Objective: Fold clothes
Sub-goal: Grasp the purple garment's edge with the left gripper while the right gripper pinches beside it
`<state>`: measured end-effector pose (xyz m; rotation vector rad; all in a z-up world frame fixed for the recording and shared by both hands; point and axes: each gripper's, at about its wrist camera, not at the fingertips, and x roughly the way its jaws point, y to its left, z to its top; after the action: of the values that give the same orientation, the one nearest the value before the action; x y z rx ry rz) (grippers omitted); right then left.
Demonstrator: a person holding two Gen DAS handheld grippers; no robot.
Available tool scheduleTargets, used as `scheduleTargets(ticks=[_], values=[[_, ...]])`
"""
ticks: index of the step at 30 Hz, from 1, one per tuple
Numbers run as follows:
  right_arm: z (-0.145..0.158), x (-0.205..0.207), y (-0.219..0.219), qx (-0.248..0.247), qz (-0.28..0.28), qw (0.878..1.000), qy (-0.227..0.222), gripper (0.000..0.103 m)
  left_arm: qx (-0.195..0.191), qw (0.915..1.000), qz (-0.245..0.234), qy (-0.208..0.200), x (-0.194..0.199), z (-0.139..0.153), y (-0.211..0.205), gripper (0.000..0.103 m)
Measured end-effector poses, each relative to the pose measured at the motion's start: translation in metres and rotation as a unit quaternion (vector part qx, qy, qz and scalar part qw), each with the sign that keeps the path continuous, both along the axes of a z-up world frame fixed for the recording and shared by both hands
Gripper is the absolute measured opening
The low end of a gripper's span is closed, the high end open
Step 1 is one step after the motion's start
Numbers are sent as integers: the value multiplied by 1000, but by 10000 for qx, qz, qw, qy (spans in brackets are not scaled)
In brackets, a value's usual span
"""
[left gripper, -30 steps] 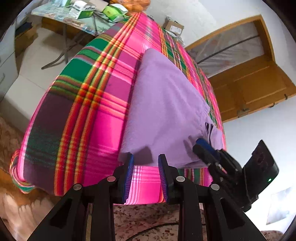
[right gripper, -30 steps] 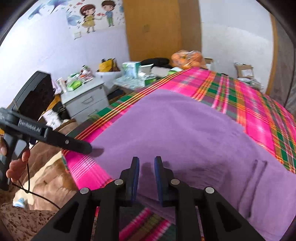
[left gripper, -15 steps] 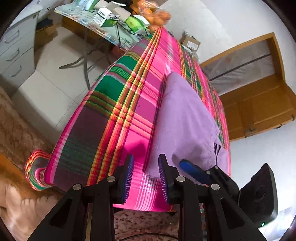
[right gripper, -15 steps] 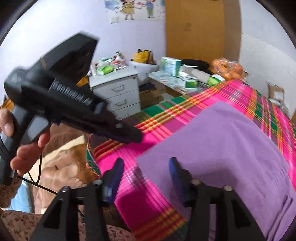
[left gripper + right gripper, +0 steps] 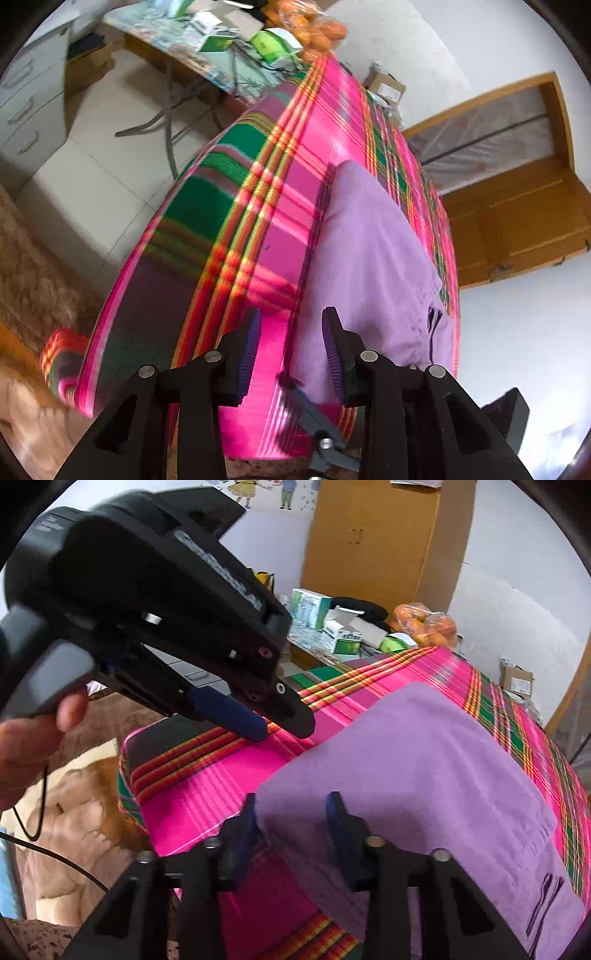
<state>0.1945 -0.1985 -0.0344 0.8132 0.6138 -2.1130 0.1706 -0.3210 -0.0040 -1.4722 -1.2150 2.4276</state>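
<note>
Garment: a purple fleece piece lay folded flat on the bed, its near corner close to the bed's front edge; dark drawstrings showed at its far right end.
Bed cover: a pink, green and orange plaid blanket covered the whole bed and hung over the near edge.
Left tool: the left tool hovered over the garment's near left corner with its blue-padded fingers apart, one over the bare blanket and the other over the purple cloth, gripping nothing.
Right tool: the right tool stood at the near edge of the garment, its fingers spread wide; the cloth's corner lay in the gap between them, and whether either pad touched the fabric could not be told.
Tools together: in the right wrist view the left tool's black body filled the upper left, held by a hand, its tips pointing down at the blanket just left of the garment.
Surroundings: a side surface beyond the bed carried green-and-white boxes and a bag of oranges; a grey drawer unit stood on the tiled floor, and a wooden wardrobe stood against the back wall.
</note>
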Motion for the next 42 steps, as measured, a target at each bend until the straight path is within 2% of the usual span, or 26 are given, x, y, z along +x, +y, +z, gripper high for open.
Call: scheduleTargets(ticks=[4, 7, 9, 22, 28, 34, 42], values=[[4, -4, 8, -165, -48, 9998, -123, 21, 235, 9997, -85, -53, -19, -5, 0, 35], [8, -3, 13, -241, -17, 9996, -142, 20, 226, 9992, -328, 84, -36, -4, 5, 35], [11, 1, 18, -305, 17, 9995, -84, 20, 230, 9989, -414, 23, -50, -6, 7, 35], [25, 3, 35, -657, 36, 9975, -238, 19, 841, 9944, -622, -149, -121, -13, 2, 34], [27, 13, 41, -712, 40, 9971, -263, 19, 821, 9947, -620, -47, -142, -13, 1, 32], [29, 14, 47, -783, 27, 9965, -294, 19, 733, 9954, -607, -88, -146, -14, -2, 21], [36, -3, 59, -1011, -59, 9945, -281, 18, 600, 9968, -511, -96, -151, -5, 14, 21]])
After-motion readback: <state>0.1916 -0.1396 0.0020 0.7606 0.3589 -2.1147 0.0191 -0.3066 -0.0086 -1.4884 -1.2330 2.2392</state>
